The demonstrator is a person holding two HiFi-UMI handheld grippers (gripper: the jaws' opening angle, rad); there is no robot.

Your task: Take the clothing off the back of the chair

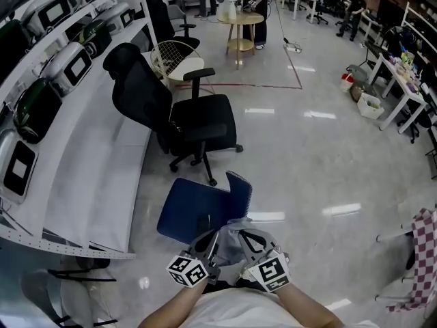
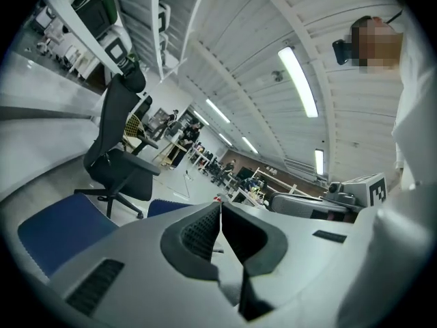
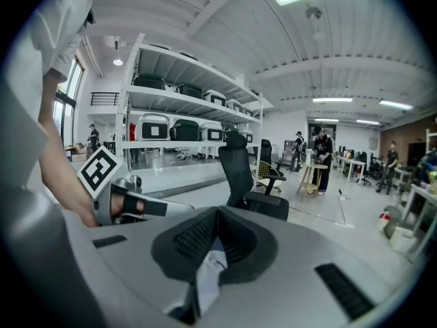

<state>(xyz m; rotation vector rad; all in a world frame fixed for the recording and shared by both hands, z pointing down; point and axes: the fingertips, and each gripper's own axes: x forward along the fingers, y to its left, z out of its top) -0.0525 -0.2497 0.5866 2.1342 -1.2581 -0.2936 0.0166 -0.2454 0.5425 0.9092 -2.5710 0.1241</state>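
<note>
A blue chair [image 1: 191,214] stands just in front of me, its backrest [image 1: 240,191] on the right side. A grey garment [image 1: 232,238] hangs bunched between my two grippers, close to that backrest. My left gripper [image 1: 213,243] is shut on the garment's left part; in the left gripper view its jaws [image 2: 220,209] meet, with a pale strip between them lower down. My right gripper [image 1: 249,241] is shut on the right part, and pale cloth [image 3: 209,273] shows between its jaws [image 3: 217,214]. The blue seat [image 2: 58,227] lies low at the left in the left gripper view.
A black office chair [image 1: 188,115] stands beyond the blue one. A long white shelf unit [image 1: 89,156] with several cases runs along the left. A round wooden table [image 1: 240,19] and people stand far back. Desks [image 1: 403,87] and a checked cloth [image 1: 425,251] are at the right.
</note>
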